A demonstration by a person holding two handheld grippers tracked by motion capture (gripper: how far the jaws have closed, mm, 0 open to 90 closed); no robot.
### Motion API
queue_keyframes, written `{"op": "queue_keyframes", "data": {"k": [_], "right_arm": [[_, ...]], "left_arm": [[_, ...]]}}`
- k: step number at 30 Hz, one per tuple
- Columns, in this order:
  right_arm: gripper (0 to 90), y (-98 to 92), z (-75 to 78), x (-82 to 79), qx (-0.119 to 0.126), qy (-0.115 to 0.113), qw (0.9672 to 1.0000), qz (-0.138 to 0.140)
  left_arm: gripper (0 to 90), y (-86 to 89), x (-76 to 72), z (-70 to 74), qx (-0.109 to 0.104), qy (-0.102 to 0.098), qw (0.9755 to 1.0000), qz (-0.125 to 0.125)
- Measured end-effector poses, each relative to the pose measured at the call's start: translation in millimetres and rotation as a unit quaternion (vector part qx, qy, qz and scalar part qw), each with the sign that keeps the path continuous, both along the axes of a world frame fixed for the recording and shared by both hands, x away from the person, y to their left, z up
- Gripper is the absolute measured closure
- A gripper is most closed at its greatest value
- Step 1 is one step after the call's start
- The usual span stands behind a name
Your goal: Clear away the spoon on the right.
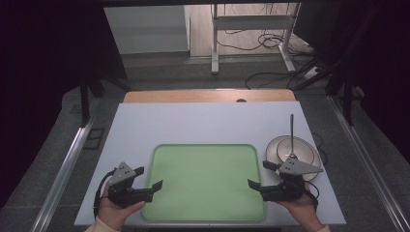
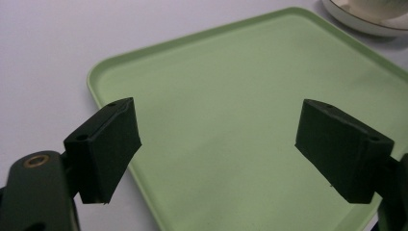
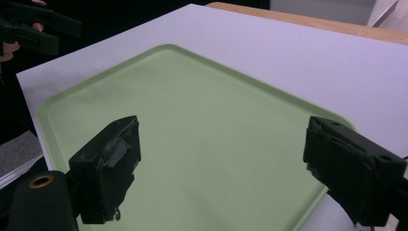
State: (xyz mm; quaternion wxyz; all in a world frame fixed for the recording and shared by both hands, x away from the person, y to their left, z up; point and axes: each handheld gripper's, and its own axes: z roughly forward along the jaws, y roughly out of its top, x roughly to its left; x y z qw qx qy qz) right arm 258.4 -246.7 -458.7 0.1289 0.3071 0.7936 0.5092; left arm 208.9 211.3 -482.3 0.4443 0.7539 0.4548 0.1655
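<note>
1. Your left hand point(image 1: 112, 211) comes in from the bottom edge and grips the left hand-held gripper point(image 1: 150, 177), jaws wide apart with nothing between them.
2. Your right hand point(image 1: 303, 209) mirrors it on the right hand-held gripper point(image 1: 262, 175), jaws spread wide and empty.
3. Both point inward, facing each other.

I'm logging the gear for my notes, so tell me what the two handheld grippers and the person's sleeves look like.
Both the left gripper and the right gripper are black, each with two blocky black jaws and a grey three-cornered plate on top. A black cable trails from each. The right gripper's pads look taped and worn. Pale cream sleeve cuffs show at the wrists.
</note>
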Motion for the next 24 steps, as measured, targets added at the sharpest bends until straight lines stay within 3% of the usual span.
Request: {"op": "queue_keyframes", "data": {"k": [6,15,24], "right_arm": [[13.2,-2.9,-5.4,-0.2,-0.011,0.002,0.9999,0.003],[13.5,4.5,-5.2,-6.7,-0.022,0.008,0.9997,0.011],[13.6,8.4,-7.7,-2.6,-0.03,0.012,0.9994,0.011]], "left_arm": [[15.1,-0.8,-2.0,-2.4,0.015,0.005,0.9999,0.004],[15.1,1.2,-6.0,-1.3,0.008,-0.003,1.0,-0.004],[15.2,1.0,-3.1,-4.6,0.011,0.001,0.9999,-0.008]]}}
